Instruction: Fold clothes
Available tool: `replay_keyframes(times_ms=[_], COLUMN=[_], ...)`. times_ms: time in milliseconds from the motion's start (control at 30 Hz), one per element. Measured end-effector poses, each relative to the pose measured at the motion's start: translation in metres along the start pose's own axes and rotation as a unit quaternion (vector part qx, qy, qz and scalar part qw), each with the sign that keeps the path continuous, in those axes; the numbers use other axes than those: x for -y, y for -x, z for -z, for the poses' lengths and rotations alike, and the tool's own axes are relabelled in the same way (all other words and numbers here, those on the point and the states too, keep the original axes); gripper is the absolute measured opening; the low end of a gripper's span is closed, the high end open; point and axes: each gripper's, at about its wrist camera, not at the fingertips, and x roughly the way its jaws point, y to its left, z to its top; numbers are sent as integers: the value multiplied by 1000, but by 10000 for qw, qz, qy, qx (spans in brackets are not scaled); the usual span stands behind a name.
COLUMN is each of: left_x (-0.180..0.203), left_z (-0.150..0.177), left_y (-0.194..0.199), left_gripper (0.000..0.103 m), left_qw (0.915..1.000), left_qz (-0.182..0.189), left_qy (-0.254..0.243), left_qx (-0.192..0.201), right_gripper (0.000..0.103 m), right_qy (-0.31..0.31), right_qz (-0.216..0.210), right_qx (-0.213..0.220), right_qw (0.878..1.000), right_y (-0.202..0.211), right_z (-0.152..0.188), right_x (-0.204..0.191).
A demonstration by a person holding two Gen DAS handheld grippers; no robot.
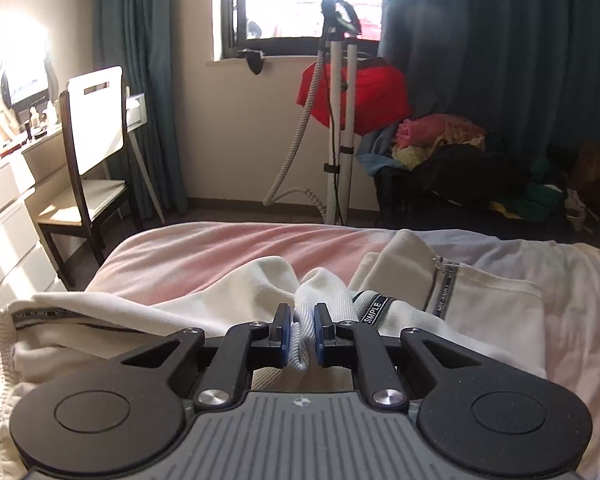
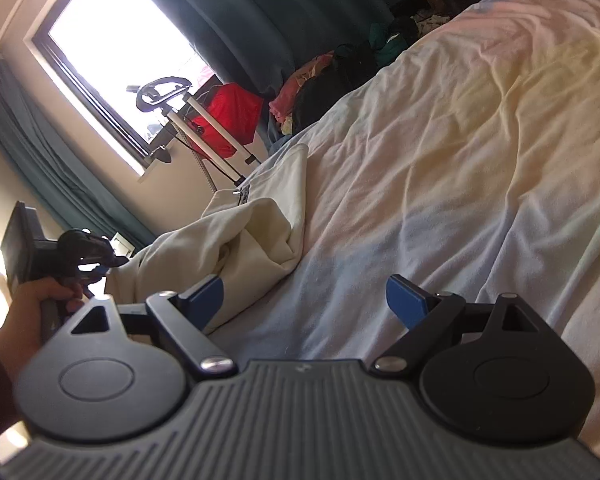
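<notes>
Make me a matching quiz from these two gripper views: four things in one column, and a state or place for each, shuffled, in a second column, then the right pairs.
Column one:
1. left gripper
2. right gripper
3. cream garment
4. red cloth

Column two:
A. jaws wide apart, nothing between them
B. lies crumpled on the bed
C. hangs under the window by the white stand
D. pads clamped on a ribbed cuff

Pairs: 1-D, 2-A, 3-B, 4-C

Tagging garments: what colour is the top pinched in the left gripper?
Cream garment, clearest in left wrist view.
</notes>
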Motion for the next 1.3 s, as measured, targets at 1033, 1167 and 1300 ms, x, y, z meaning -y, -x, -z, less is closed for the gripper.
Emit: replay_keyframes(times_ms=[1033, 1167, 1300], left_x=[-67, -73, -60], left_z=[159, 148, 151], left_y=[121, 91, 101], left_gripper=[57, 22, 6], left_qw=[9815, 9786, 9845], left_qz=[1600, 1490, 1212], left_qy=[1053, 1422, 1164], left_qx=[33, -7, 495], right_gripper=[90, 90, 90], right_qy=[683, 478, 486], right_qz=[22, 6, 39], right_qx=[5, -55, -72], right_qw=[9977, 9988, 9988], right_y=[57, 47, 35], right_z=[14, 11, 10], right_x=[-28, -21, -16])
